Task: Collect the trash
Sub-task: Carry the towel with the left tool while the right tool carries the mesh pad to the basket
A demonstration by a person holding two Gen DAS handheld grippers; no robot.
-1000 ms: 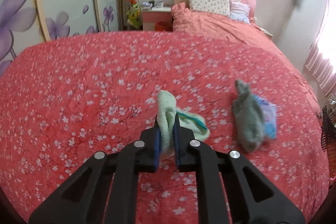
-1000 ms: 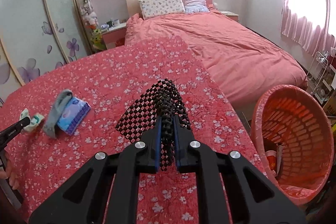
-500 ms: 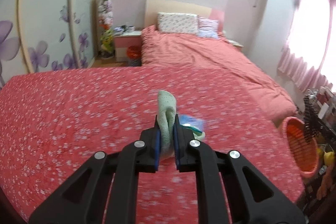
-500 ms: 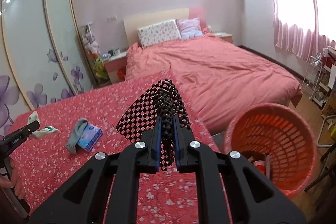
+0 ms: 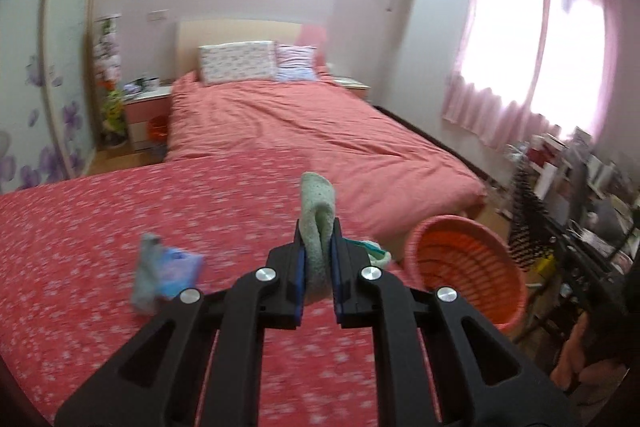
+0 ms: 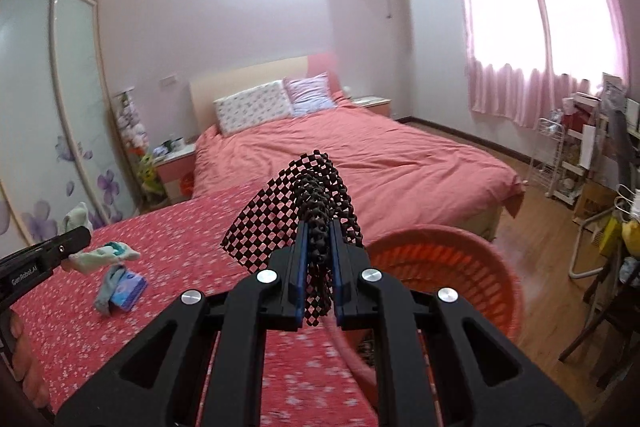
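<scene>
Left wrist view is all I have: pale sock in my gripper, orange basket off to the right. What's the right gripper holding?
Observer: The right gripper is shut on a black mesh mat.
Operator: Where's the basket from there?
Observer: The orange basket lies just past its fingertips, lower right.
Operator: How does my sock hang?
Observer: The pale sock has a teal-trimmed end drooping below the left gripper, above the floral bedspread.

Open basket mouth, cluttered right side

The orange basket (image 6: 460, 259) stands open-topped just off the flowered bedspread's (image 5: 100, 227) edge, right tongs (image 6: 318, 259) over its near rim. A grey sock and blue packet (image 6: 120, 287) lie on the spread, left. Rack (image 6: 560, 155) and chair (image 6: 600, 239) crowd the floor to the right.
</scene>
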